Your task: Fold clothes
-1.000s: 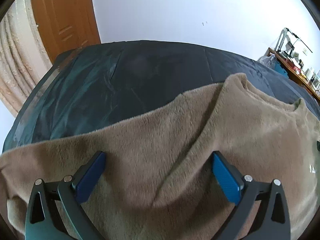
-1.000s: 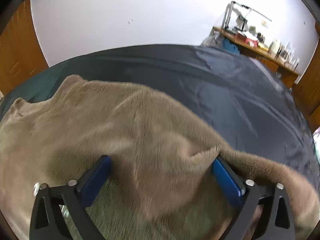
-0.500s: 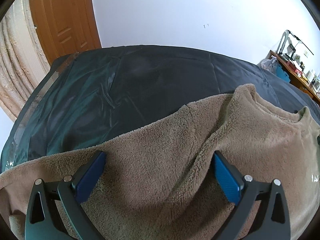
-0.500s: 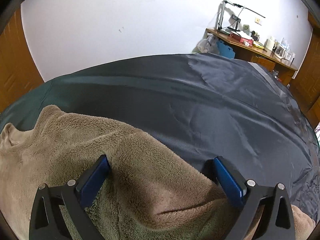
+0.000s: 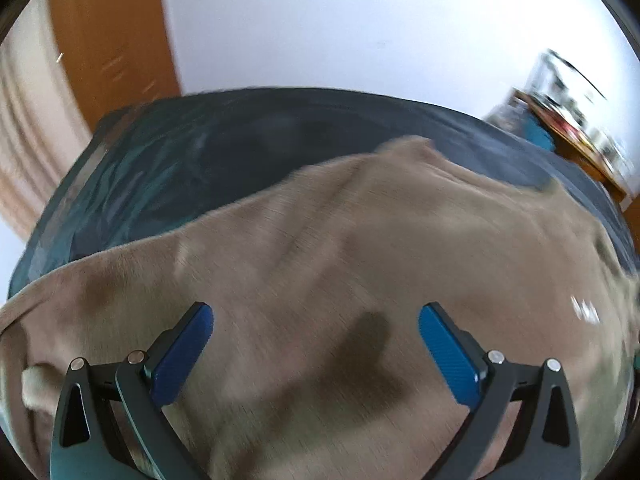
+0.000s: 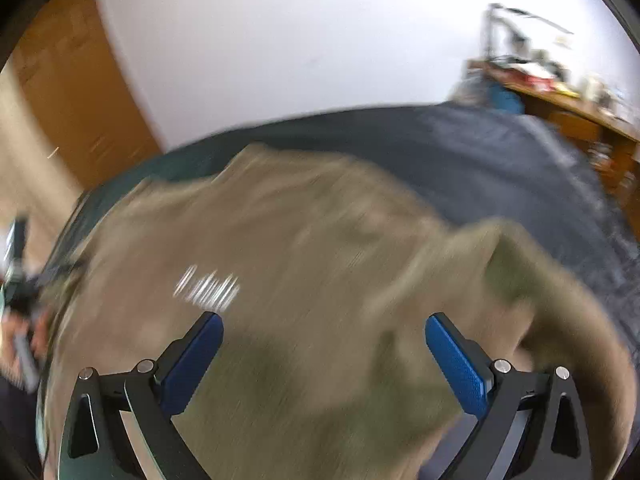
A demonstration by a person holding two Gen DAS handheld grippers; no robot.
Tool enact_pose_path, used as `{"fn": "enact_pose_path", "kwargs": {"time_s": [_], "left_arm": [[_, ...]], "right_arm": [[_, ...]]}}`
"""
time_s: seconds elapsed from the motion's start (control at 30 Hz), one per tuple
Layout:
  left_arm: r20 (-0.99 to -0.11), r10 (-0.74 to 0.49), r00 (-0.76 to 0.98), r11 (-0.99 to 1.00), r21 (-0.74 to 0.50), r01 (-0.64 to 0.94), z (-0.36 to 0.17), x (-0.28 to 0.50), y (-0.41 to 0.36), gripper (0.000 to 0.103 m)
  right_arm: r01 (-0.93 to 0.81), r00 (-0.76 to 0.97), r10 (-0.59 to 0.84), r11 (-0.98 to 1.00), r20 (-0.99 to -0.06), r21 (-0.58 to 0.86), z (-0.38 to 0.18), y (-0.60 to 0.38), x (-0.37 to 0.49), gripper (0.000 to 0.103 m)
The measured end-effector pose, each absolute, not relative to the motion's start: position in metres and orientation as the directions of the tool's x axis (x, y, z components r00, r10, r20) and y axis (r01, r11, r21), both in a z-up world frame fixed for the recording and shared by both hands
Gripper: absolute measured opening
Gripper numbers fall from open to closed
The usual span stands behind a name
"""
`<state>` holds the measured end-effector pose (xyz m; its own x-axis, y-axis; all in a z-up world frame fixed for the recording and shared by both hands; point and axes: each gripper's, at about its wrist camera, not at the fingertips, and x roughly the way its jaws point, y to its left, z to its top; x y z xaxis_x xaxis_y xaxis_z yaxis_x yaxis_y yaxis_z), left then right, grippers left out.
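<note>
Covering the dark bedspread [image 5: 168,168], a tan fleece [image 5: 360,248] lies beneath both spread-fingered grippers.

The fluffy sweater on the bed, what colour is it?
The sweater is plain light brown, a tan colour. It shows best in the left wrist view.

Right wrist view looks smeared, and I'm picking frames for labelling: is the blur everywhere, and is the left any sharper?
Right wrist view: heavy motion blur streaks the brown fleece garment and the desk; only the open right gripper is crisp. Left wrist view: milder blur, fleece pile softened, left gripper sharp. Both show fisheye bending and a dark rim.
</note>
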<state>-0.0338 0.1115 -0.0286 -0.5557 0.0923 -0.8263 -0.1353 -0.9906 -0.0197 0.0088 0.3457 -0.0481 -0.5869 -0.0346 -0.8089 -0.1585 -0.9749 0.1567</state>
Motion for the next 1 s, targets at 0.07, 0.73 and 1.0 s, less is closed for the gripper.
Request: {"fn": "enact_pose_path", "kwargs": {"time_s": [0.07, 0.73, 1.0], "left_arm": [[-0.821, 0.108, -0.561, -0.982, -0.001, -0.187, -0.028, -0.012, 0.122, 0.103], [-0.850, 0.184, -0.494, -0.964, -0.056, -0.262, -0.040, 0.039, 0.200, 0.103], [-0.801, 0.213, -0.559, -0.954, -0.048, -0.294, -0.037, 0.036, 0.267, 0.103]], "right_arm": [[-0.061, -0.570, -0.060, -0.992, -0.820, 0.115, -0.052, 0.316, 0.036, 0.103], [0.111, -0.575, -0.052, -0.994, -0.817, -0.014, -0.101, 0.275, 0.108, 0.103], [0.023, -0.632, -0.055, -0.998, -0.773, 0.052, -0.086, 0.300, 0.136, 0.103]]}}
